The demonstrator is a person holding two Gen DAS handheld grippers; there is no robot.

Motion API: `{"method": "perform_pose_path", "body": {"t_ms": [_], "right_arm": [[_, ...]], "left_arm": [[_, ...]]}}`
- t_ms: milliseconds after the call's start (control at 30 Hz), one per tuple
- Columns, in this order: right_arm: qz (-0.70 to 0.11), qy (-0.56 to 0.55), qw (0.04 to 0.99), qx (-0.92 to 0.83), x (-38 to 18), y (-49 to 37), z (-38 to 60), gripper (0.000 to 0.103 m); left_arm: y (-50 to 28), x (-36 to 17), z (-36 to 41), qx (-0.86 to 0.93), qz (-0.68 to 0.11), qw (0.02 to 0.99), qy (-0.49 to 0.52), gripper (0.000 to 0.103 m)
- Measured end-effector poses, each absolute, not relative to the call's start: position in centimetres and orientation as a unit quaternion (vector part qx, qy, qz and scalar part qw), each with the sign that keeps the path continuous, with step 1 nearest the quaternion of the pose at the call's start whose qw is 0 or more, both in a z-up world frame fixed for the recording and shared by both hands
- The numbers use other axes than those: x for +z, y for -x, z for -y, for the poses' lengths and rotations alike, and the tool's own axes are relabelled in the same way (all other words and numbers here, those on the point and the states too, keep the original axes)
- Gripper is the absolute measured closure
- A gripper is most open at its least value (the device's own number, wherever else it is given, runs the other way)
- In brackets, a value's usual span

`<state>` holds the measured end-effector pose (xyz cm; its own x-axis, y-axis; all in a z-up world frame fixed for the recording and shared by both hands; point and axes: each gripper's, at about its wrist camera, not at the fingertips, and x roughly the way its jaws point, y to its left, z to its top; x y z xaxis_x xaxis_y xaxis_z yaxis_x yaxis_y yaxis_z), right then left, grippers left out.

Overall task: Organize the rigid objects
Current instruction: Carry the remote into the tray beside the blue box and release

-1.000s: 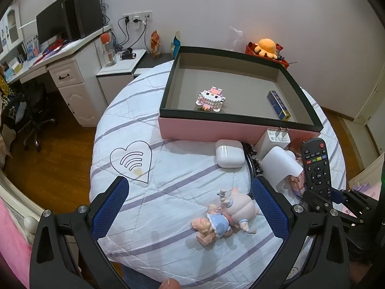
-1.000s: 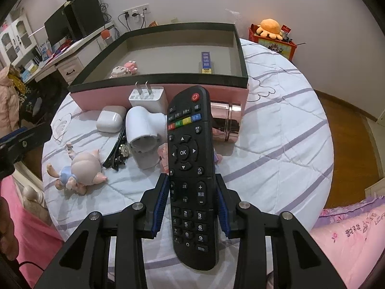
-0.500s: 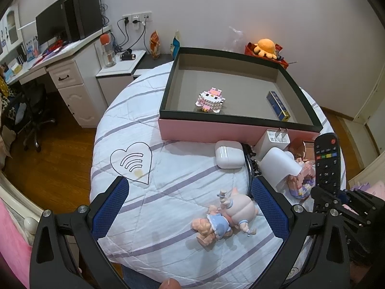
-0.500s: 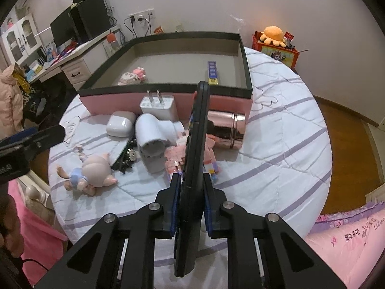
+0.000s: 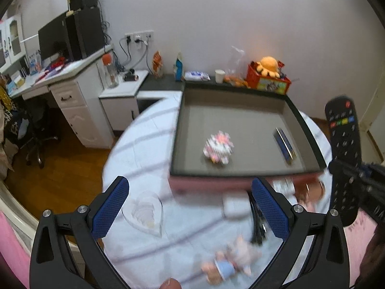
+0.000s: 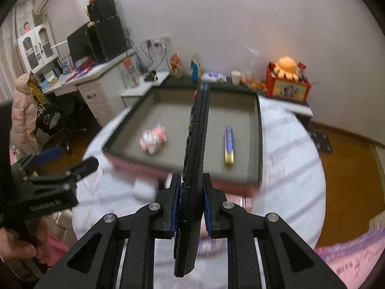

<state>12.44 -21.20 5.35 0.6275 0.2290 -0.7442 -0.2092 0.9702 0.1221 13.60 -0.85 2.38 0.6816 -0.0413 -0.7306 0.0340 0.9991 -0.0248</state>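
My right gripper (image 6: 191, 204) is shut on a black remote control (image 6: 196, 144), held on edge, its tip reaching over the near wall of the pink box (image 6: 259, 144). The remote also shows in the left wrist view (image 5: 344, 144) at the right, raised beside the box (image 5: 240, 183). Inside the box lie a pink block figure (image 5: 218, 147) and a blue bar (image 5: 284, 145). My left gripper (image 5: 190, 207) is open and empty above the bed, with a white case (image 5: 234, 204) and a pig doll (image 5: 231, 257) below it.
The round bed with striped cover (image 5: 144, 144) carries a heart mark (image 5: 144, 213), a black clip (image 5: 257, 226) and a charger. A white desk (image 5: 72, 84) stands at the left. An orange plush on a red box (image 5: 268, 77) stands behind.
The right gripper has lifted the remote and carried it forward toward the box. The left gripper has risen and tilted up; the view is blurred by motion.
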Motion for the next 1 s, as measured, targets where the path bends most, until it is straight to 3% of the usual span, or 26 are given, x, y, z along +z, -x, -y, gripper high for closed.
{"method": "perform_pose_path", "body": {"t_ms": [167, 367, 533, 767, 800, 833, 1000], "right_arm": [[-0.401, -0.016, 0.906, 0.134, 6.7, -18.2, 20.2, 0.086], [-0.451, -0.042, 0.882, 0.130, 2.0, -25.6, 19.3, 0.086], [-0.492, -0.036, 0.862, 0.116, -1.7, -27.9, 18.8, 0.086], [-0.507, -0.018, 0.856, 0.102, -2.5, -28.6, 18.7, 0.084], [-0.507, -0.018, 0.856, 0.100, -2.3, -28.7, 18.8, 0.071], [-0.505, -0.021, 0.858, 0.097, -2.2, -28.6, 19.0, 0.049], [-0.472, -0.044, 0.875, 0.102, -0.3, -27.2, 19.9, 0.021]], "left_arm": [[-18.0, 2.8, -0.1, 0.001, -0.386, 0.923, 0.006, 0.000], [-21.8, 1.3, -0.3, 0.009, -0.398, 0.917, 0.017, 0.000], [-22.6, -0.3, -0.1, 0.003, -0.410, 0.912, 0.018, 0.000], [-22.3, -0.8, 0.1, 0.000, -0.417, 0.909, 0.024, 0.000], [-22.2, -0.8, 0.1, 0.000, -0.416, 0.909, 0.023, 0.000], [-21.9, -0.7, 0.1, 0.000, -0.415, 0.910, 0.024, 0.000], [-20.7, 0.1, 0.0, 0.001, -0.408, 0.912, 0.029, 0.000]]}}
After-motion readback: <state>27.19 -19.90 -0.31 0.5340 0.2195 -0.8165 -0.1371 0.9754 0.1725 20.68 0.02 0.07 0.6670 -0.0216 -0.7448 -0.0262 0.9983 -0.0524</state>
